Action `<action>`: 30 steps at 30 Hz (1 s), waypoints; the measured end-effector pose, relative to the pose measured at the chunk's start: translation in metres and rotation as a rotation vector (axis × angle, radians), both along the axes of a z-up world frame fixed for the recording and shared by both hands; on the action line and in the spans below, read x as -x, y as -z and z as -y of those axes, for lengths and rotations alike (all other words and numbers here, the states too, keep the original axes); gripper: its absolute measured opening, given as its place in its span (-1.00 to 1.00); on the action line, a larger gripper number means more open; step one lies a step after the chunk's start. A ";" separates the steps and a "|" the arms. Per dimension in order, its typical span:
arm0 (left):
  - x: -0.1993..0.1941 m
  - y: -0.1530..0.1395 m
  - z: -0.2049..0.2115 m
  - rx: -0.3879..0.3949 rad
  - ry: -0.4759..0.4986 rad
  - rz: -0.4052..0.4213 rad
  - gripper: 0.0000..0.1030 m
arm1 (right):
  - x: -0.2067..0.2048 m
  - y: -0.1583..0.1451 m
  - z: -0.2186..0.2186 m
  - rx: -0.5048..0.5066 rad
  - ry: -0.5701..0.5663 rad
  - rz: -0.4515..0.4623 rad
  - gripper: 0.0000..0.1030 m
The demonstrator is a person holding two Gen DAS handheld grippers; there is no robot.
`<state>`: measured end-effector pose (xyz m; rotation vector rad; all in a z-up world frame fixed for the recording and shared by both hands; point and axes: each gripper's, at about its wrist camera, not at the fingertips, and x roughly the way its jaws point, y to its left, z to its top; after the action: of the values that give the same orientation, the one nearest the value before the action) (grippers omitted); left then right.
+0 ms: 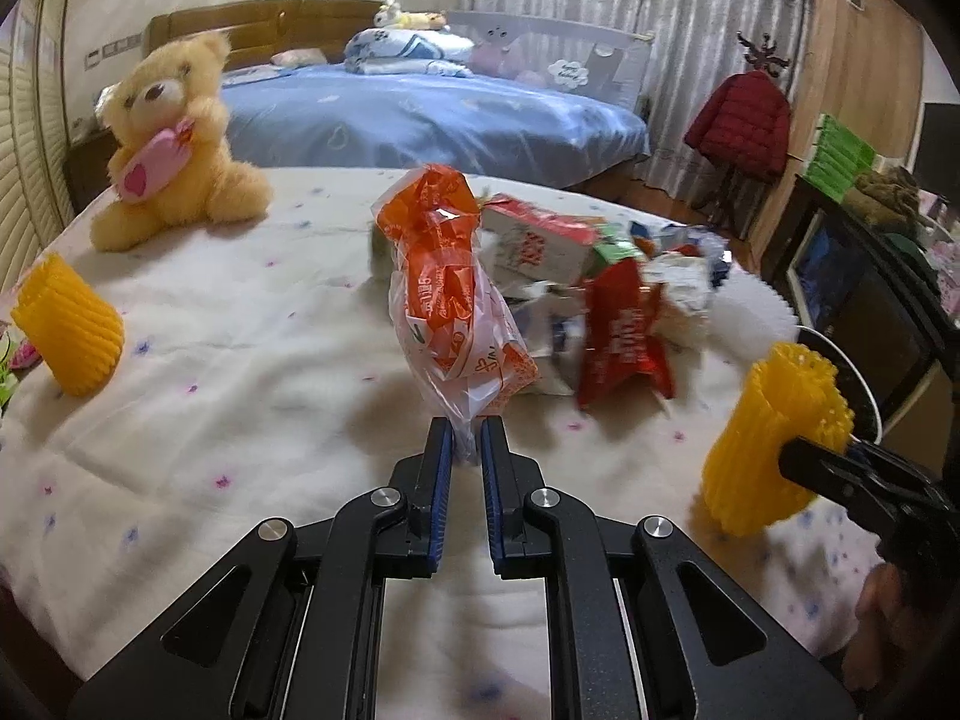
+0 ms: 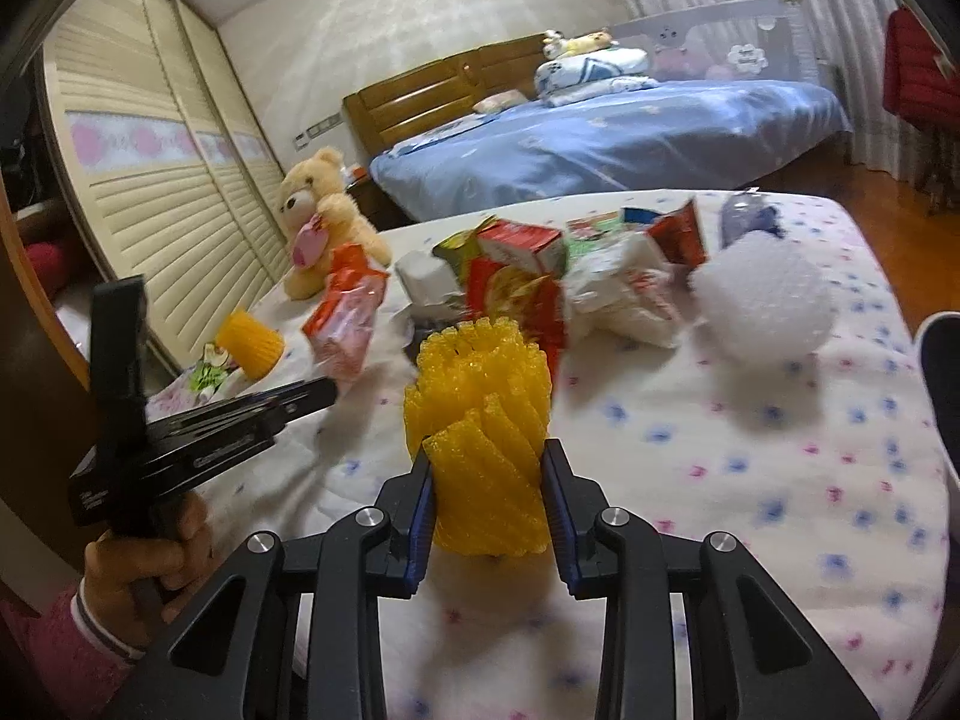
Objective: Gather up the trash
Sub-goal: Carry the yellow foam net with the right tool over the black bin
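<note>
The left hand-held gripper (image 1: 466, 441) is seen clamped on the lower edge of an orange-and-clear plastic bag (image 1: 453, 294). The bag's long axis runs straight ahead of the jaws and upward, leaning a little to one side, and its lower end appears to be raised just off the bed (image 1: 210, 360).

The right hand-held gripper (image 2: 487, 483) is closed around a yellow foam net sleeve (image 2: 480, 438), whose ribbed sides are pressed by both pads. The sleeve stands nearly upright between the jaws, its open top pointing away from the wrist.

Both hands are thus occupied, and no bin or collecting bag can be made out in either view. The coming move is judged to turn on where these two pieces are to be carried, which cannot be told from here.

The rest of the trash lies directly ahead of both hand-held grippers. A heap of wrappers (image 1: 624, 330) and a red-and-white carton (image 1: 540, 246) is found just beyond the held bag, slightly right of the left jaws and nearly in line with the right ones. A second yellow foam sleeve (image 1: 69, 327) stands well to the left of the left hand-held gripper, tilted, so the left hand is judged the nearer for it. A white foam net ball (image 2: 762, 294) lies ahead and to the right of the right hand-held gripper, nearer that hand. A teddy bear (image 1: 177, 138) sits far ahead on the left.
</note>
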<state>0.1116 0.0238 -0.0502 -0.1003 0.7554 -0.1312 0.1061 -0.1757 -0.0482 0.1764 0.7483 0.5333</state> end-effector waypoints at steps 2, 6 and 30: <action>0.002 -0.004 0.007 0.002 0.018 0.009 -0.82 | 0.002 -0.001 0.009 -0.001 0.023 0.003 -0.37; 0.007 -0.013 0.027 -0.003 0.070 0.026 -0.82 | 0.005 -0.003 0.028 -0.001 0.068 0.006 -0.37; 0.001 -0.013 0.154 -0.016 0.381 -0.011 -0.82 | 0.013 -0.009 0.148 -0.042 0.331 0.014 -0.37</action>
<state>0.1105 -0.1306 -0.0376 0.0594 0.7802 -0.4874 0.0926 -0.3233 -0.0395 0.3290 0.6771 0.2351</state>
